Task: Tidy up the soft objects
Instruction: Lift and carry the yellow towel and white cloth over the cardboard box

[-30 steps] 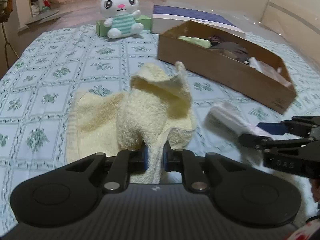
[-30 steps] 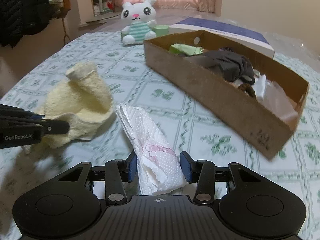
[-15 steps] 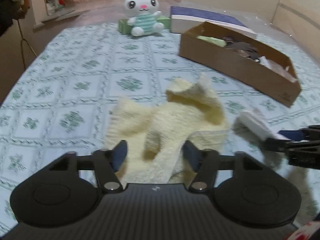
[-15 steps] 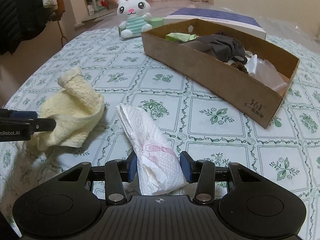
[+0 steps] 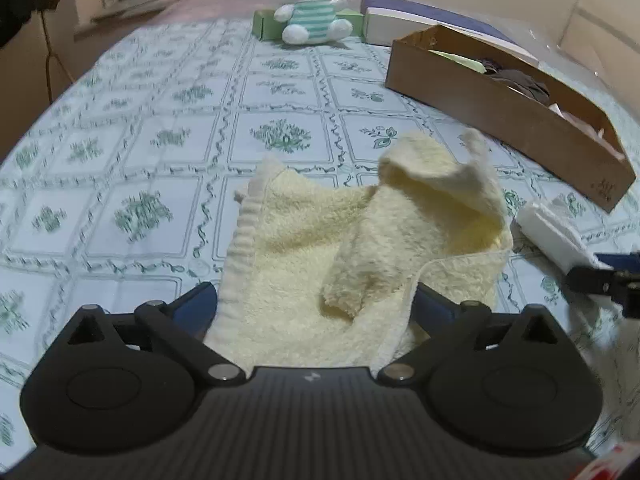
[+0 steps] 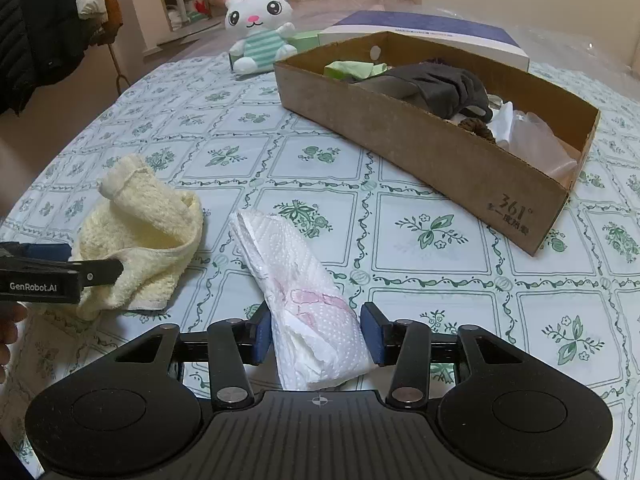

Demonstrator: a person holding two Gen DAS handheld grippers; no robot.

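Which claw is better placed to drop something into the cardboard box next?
Right, probably. The right claw already brackets the tissue pack, nearer the cardboard box. The left claw stands wide open around the slumped yellow towel.

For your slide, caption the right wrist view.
Right gripper open around a white tissue pack; yellow towel beside it.

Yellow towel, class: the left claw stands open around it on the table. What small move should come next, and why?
Probably close the left claw on the yellow towel. Its jaws stand wide apart with the crumpled towel lying loose between them on the tablecloth, so nothing grips it yet. The cardboard box already holding soft items looks the likely destination.
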